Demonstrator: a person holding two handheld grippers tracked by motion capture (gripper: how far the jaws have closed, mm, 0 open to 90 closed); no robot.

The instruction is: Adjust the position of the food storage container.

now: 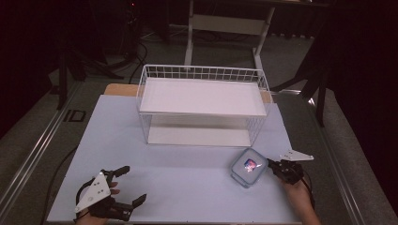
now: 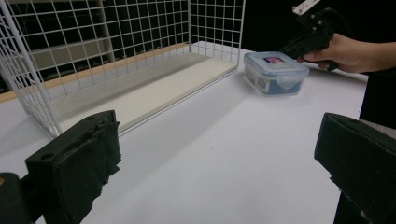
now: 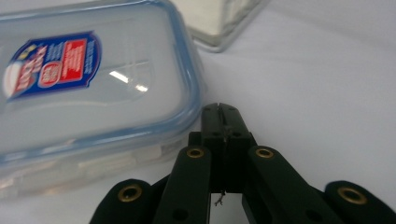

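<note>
Jaws pressed flat together marked the right gripper (image 1: 273,167), with nothing caught between them; in the right gripper view their tips sat just beside the near corner of a clear plastic container (image 3: 88,88), touching it or very nearly so, I could not tell which. That container (image 1: 248,167), shut under a blue-rimmed lid with a red and blue label, stood on the pale table (image 1: 187,183) toward its right side, just in front of the right front corner of a white wire rack (image 1: 202,105). A hand (image 1: 300,194) came in from the lower right and held the right gripper low beside the box. Over on the left, well apart from the container, the left gripper (image 1: 129,186) rested near the table's front edge with its jaws spread wide and holding nothing. From the left gripper view, the container (image 2: 275,72) lay far off beside the rack's end, with the other hand (image 2: 348,53) and its gripper at the box's far side
</note>
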